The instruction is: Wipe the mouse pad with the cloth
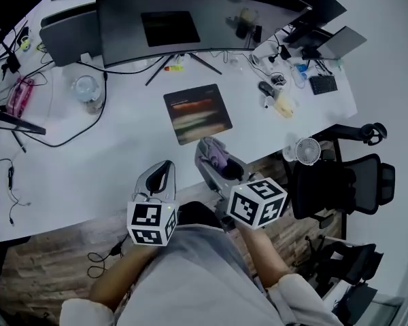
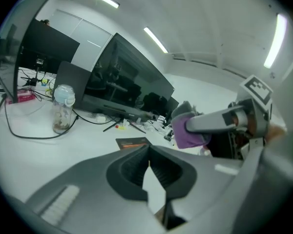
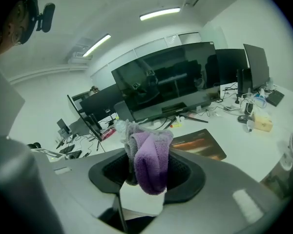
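The right tool [image 3: 145, 175] is clamped on the cloth [image 3: 149, 156]. The cloth is a purple and grey bundle that stands up between the jaws and flops over their front. In the head view this tool sits over the near edge of the white bench [image 1: 115, 161], tips pointing away from the person. The mouse pad [image 1: 198, 113] lies just beyond those tips. It is a dark square with an orange streak across it, flat on the bench in front of the foot of the big curved monitor [image 1: 197, 19]. The cloth is up in the air, near the pad's closest edge but not touching it.

The left tool [image 2: 150, 165] has its jaws brought together at the tips with nothing between them. It hangs beside the right one, a little nearer the person and clear of the pad. Its own view catches the cloth off to the right.

A clear jar [image 1: 86, 88] with a pale lid stands to the left of the pad. A mouse [image 1: 266, 87] lies to the right among cables, and a small white fan [image 1: 307, 150] sits at the bench's right edge.
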`<move>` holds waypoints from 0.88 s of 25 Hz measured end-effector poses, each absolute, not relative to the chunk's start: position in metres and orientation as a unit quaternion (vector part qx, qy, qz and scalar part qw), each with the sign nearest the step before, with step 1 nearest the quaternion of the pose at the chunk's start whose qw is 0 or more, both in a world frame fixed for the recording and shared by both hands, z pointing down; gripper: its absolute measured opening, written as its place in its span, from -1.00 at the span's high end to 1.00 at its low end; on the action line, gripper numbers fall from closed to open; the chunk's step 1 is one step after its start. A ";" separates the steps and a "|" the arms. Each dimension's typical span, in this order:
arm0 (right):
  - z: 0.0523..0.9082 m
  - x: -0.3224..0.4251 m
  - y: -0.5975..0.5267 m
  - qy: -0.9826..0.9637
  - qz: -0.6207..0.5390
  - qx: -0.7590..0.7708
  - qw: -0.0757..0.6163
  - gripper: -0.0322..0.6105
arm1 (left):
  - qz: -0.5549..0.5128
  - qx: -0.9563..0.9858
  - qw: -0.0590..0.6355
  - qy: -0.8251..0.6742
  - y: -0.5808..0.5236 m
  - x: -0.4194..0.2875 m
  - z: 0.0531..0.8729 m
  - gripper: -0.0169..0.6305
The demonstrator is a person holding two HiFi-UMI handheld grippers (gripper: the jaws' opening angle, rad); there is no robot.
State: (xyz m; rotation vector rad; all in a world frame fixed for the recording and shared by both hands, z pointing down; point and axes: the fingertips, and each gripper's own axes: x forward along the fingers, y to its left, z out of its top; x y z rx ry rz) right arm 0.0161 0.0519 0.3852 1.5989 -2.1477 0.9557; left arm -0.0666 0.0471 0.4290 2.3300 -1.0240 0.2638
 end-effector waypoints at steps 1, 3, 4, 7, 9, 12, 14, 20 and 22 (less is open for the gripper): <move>0.387 0.014 0.047 -0.750 0.328 0.553 0.154 0.32 | 0.098 0.870 0.290 -0.387 0.044 -0.067 0.432 0.95; 0.392 0.011 0.038 -0.754 0.325 0.547 0.160 0.32 | 0.097 0.865 0.297 -0.393 0.040 -0.068 0.439 0.95; 0.394 0.010 0.034 -0.755 0.324 0.546 0.162 0.32 | 0.096 0.863 0.301 -0.394 0.038 -0.068 0.442 0.95; 0.401 0.012 0.022 -0.754 0.321 0.548 0.170 0.32 | 0.095 0.859 0.313 -0.394 0.035 -0.065 0.449 0.95; 0.406 0.015 0.014 -0.752 0.324 0.548 0.174 0.32 | 0.099 0.858 0.312 -0.396 0.031 -0.063 0.453 0.95; 0.418 0.017 0.006 -0.750 0.334 0.542 0.180 0.32 | 0.111 0.856 0.315 -0.396 0.031 -0.059 0.464 0.95; 0.427 0.018 0.000 -0.751 0.338 0.535 0.189 0.32 | 0.120 0.853 0.319 -0.395 0.030 -0.057 0.471 0.95; 0.452 0.019 -0.029 -0.757 0.345 0.514 0.210 0.31 | 0.141 0.847 0.319 -0.402 0.017 -0.049 0.492 0.95; 0.461 0.020 -0.038 -0.757 0.349 0.508 0.218 0.31 | 0.150 0.842 0.319 -0.408 0.012 -0.048 0.499 0.95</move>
